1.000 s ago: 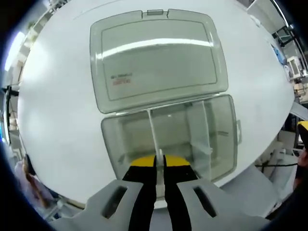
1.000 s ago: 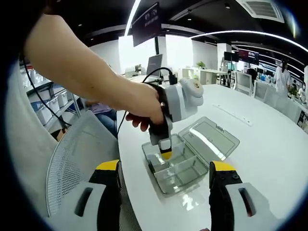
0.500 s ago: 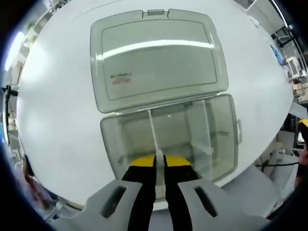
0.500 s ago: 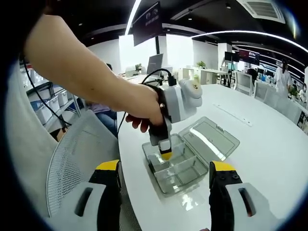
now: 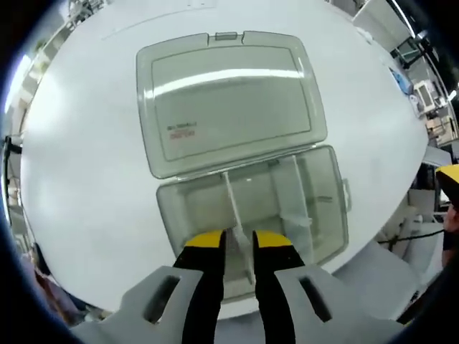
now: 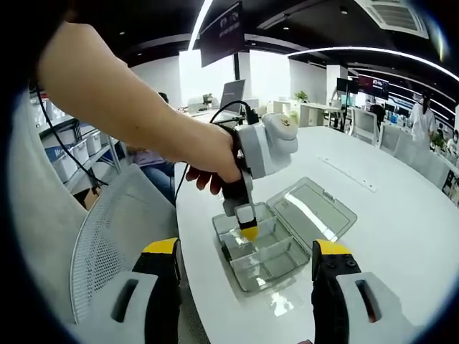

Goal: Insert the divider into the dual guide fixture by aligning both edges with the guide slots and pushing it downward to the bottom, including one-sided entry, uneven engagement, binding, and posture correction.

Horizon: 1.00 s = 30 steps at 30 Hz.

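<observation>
Left gripper view: clear plastic box sits on the white round desk, lid flipped fully open and lying flat on the desk beyond the tray, small red label on the lid. Thin clear divider stands upright in the tray, running from the hinge side toward the near wall, splitting off the left compartment. Left tongs, yellow tips, straddle the divider's near end with a visible gap on each side; jaws parted, not clamping it. A second divider stands further right in the tray, with a short cross piece by it. Whether the first divider is fully seated at the bottom can't be told.

Right gripper view: right tongs held well back from the box, jaws spread wide, nothing between them, hovering over the desk edge. Beyond them a person's hand grips the left tongs, pointed down into the near part of the box, yellow tip right at the divider's top; a black cable trails from that tool. Lid lies open to the right of the tray. Mesh office chair at left beside the desk. Open office behind, ceiling light strips, people far off at right.
</observation>
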Each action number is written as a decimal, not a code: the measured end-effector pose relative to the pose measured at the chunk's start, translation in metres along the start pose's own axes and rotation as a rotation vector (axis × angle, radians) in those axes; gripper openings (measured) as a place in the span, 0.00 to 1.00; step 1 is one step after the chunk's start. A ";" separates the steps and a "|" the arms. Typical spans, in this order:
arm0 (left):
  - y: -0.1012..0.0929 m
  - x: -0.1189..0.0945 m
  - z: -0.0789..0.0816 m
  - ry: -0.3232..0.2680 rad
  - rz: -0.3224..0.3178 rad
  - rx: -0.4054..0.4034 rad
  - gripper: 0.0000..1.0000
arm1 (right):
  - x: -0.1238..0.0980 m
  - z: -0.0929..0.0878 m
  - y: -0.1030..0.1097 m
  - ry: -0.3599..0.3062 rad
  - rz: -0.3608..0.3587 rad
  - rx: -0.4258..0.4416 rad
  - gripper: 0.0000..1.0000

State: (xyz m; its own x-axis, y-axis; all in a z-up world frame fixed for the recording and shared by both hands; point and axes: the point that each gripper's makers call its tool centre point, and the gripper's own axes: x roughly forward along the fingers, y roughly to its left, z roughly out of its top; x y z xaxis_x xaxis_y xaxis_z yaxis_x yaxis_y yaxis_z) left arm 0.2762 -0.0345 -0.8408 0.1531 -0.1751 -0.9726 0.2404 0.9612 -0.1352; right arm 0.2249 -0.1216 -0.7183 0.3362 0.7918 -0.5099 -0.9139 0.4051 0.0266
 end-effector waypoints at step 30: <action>0.001 -0.033 0.001 -0.185 -0.184 -0.022 0.26 | -0.001 -0.010 0.007 0.019 -0.023 0.017 0.77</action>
State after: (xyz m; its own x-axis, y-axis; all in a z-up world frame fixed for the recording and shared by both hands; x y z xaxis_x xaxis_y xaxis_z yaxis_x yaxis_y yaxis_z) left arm 0.2721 -0.0277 -0.8091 0.2817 -0.3817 -0.8803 0.2596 0.9136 -0.3131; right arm 0.2163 -0.1240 -0.7258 0.3522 0.7738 -0.5265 -0.9021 0.4306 0.0293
